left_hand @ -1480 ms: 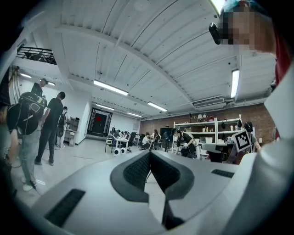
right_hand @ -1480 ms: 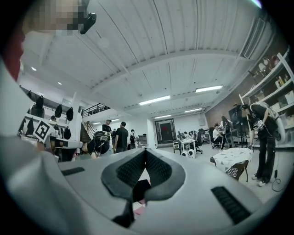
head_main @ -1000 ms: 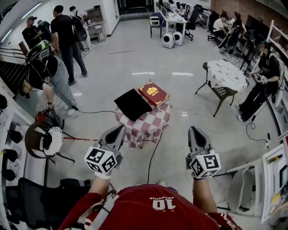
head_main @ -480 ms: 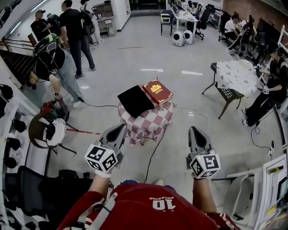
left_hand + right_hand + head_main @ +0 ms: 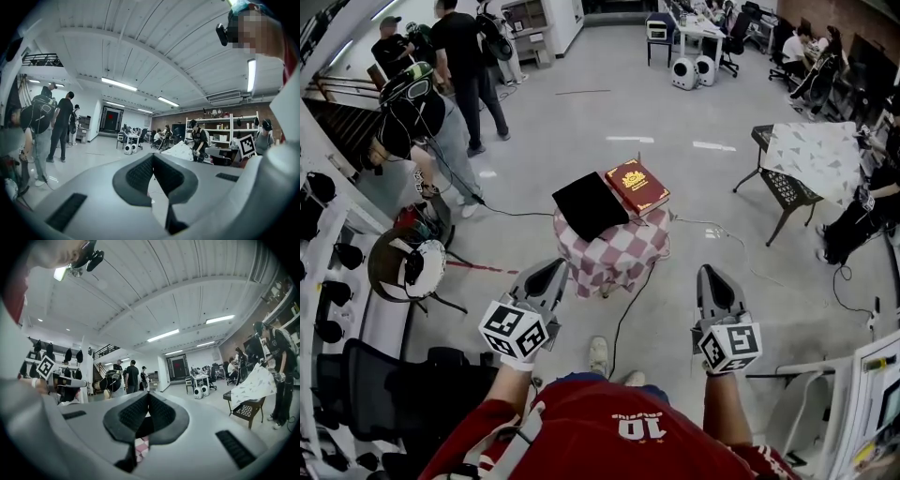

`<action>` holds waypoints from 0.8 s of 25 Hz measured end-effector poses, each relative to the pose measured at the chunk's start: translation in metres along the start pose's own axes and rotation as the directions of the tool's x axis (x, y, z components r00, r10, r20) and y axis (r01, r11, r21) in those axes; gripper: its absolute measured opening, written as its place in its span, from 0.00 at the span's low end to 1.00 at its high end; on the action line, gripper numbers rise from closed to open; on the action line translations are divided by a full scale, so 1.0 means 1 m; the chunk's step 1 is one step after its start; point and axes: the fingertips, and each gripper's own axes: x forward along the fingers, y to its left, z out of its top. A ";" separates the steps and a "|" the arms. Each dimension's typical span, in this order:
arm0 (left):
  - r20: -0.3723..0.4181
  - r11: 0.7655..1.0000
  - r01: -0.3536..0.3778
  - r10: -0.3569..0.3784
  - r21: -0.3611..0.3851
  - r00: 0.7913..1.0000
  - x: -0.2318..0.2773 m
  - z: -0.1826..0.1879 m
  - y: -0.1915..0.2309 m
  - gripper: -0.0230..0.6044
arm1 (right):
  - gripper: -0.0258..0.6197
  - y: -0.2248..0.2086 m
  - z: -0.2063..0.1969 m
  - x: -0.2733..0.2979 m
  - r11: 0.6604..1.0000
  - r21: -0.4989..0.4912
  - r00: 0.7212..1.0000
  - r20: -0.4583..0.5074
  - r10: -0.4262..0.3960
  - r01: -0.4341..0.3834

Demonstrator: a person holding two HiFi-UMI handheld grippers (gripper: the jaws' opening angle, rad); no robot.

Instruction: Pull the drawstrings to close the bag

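Head view, looking steeply down. The bag [image 5: 589, 206], black and flat, lies on a small table [image 5: 619, 262] draped in a red-and-white checked cloth, on the table's left and far part. Its outline is nearly square and turned corner-on to the viewer, one corner pointing toward the person, so no long axis can be told. Neither its mouth nor its drawstrings can be made out. A red book [image 5: 637, 187] lies just beside the bag's far-right edge. The book's long axis runs parallel to that edge, from far left to near right.

The left gripper [image 5: 553, 273] and right gripper [image 5: 716, 277] are held in the air in front of the person's red shirt [image 5: 609, 431], well short of the table and apart from each other, tips pointing toward it. The table stands ahead, between their two lines.

Left gripper view: the ribbed pads [image 5: 140, 174] are pressed together with nothing between them; open floor lies beyond. Right gripper view: the pads [image 5: 134, 414] are likewise pressed together on nothing, and the checked cloth shows through the slot beneath them.

A cable [image 5: 626, 314] runs across the floor from under the table toward the person's shoe [image 5: 598, 355].
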 end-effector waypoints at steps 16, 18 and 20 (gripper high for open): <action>0.014 0.998 0.043 -0.043 -0.037 0.999 0.064 -0.002 0.096 0.05 | 0.06 0.011 0.004 0.098 0.998 -0.051 0.999 -0.032 -0.025 0.023; 0.022 0.998 0.061 -0.060 -0.034 0.998 0.075 0.003 0.109 0.05 | 0.06 0.015 0.007 0.113 0.998 -0.061 0.999 -0.031 -0.031 0.029; 0.031 0.996 0.082 -0.081 -0.032 0.996 0.084 0.010 0.121 0.05 | 0.06 0.020 0.011 0.128 0.996 -0.077 0.999 -0.030 -0.038 0.036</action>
